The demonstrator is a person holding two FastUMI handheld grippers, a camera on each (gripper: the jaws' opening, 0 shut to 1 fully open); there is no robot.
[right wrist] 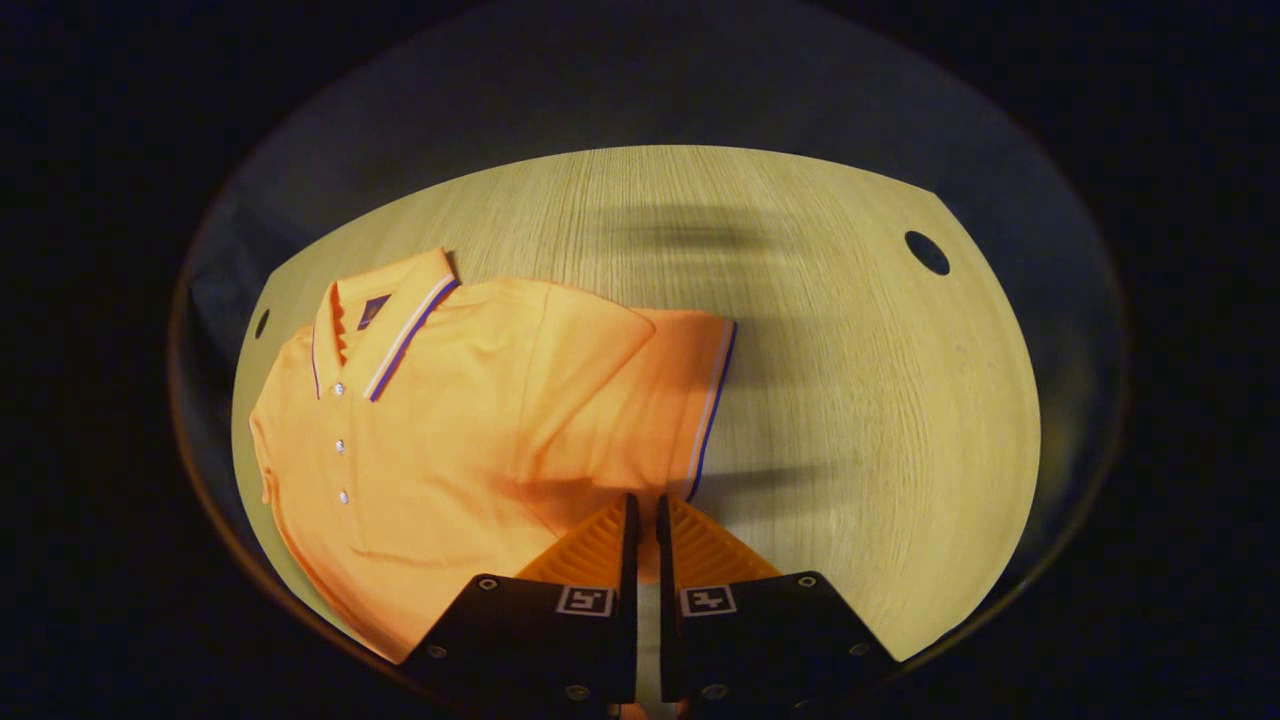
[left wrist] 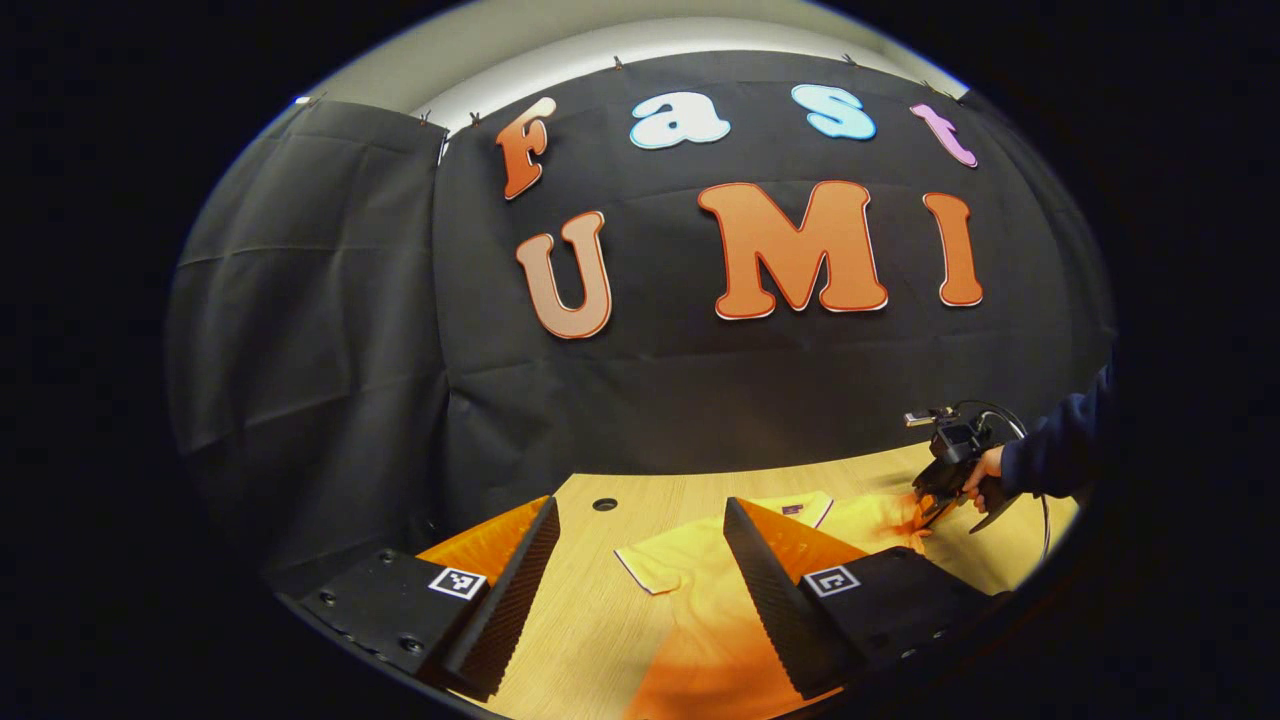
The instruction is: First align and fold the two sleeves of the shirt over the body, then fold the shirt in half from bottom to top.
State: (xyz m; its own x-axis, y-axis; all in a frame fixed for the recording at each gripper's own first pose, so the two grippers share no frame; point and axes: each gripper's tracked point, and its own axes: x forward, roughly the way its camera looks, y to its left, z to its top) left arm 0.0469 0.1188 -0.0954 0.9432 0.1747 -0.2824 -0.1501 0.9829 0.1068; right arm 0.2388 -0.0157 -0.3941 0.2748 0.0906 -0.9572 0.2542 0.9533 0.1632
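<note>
The right tool point(right wrist: 640, 515) pinches the orange polo shirt's point(right wrist: 450, 420) striped sleeve point(right wrist: 660, 400) to fold it inward; the left tool point(left wrist: 640, 560) gapes empty above the pale wooden worktop point(right wrist: 850, 350).

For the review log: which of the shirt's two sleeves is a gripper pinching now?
The sleeve lying out on bare table, its striped cuff by the right gripper, whose fingers are closed on it. The other sleeve lies free.

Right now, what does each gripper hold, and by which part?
The right gripper pinches the shirt by its sleeve. The left gripper is open, holding nothing.
</note>
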